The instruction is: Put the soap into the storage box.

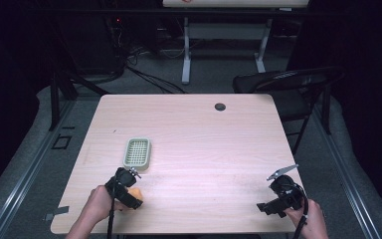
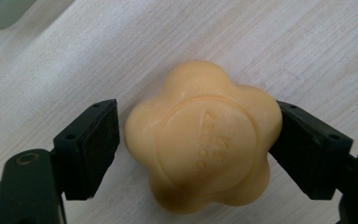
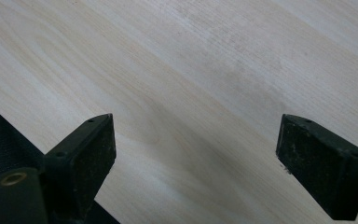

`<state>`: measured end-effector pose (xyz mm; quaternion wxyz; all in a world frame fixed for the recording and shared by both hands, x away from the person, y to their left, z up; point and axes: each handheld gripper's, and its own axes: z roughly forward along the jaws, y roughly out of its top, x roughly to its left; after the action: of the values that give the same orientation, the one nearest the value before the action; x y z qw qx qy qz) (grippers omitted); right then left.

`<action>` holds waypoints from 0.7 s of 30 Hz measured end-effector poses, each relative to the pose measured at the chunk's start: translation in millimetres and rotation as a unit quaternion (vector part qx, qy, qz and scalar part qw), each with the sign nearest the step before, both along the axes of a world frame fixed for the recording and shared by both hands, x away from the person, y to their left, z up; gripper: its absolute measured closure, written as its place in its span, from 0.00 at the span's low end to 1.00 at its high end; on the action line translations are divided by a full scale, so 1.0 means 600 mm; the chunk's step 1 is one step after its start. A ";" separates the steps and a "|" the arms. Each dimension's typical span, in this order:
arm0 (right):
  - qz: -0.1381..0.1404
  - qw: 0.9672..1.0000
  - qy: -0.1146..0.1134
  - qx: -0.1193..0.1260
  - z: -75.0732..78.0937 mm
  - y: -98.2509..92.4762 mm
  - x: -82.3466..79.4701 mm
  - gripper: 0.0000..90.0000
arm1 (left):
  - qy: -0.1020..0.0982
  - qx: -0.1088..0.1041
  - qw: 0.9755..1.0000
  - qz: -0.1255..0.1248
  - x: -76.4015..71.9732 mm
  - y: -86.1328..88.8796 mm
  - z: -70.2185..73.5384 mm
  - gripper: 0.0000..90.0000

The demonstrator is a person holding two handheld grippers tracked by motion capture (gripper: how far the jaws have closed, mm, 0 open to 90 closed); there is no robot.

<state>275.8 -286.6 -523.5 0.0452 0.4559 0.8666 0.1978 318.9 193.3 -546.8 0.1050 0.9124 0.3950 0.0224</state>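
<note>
A pale orange, flower-shaped soap bar (image 2: 200,140) lies flat on the wooden table (image 1: 204,139) near its front left; in the high view the soap bar (image 1: 136,192) peeks out beside my left gripper (image 1: 131,195). The left gripper (image 2: 198,142) straddles the soap. Its right pad (image 2: 303,149) touches the soap's edge, while its left pad (image 2: 98,144) stands a sliver off it. Near the front right corner my right gripper (image 1: 264,209) is held low over bare wood; this right gripper (image 3: 196,158) is open with nothing between its fingers.
A green slotted soap dish (image 1: 137,153) sits just beyond the left gripper, and a corner of the soap dish (image 2: 0,11) is in the left gripper view. A dark grommet (image 1: 220,106) marks the table's far edge. A black chair (image 1: 288,82) stands behind the right corner.
</note>
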 end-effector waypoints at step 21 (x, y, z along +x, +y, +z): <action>0.004 1.000 0.010 -0.004 -0.002 0.001 0.000 0.14 | 0.022 0.024 0.999 -0.015 0.001 -0.007 -0.002 0.28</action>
<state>276.0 -286.1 -524.7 0.0377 0.4543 0.8696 0.1898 319.4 189.3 -547.9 0.0746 0.9206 0.3831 0.0102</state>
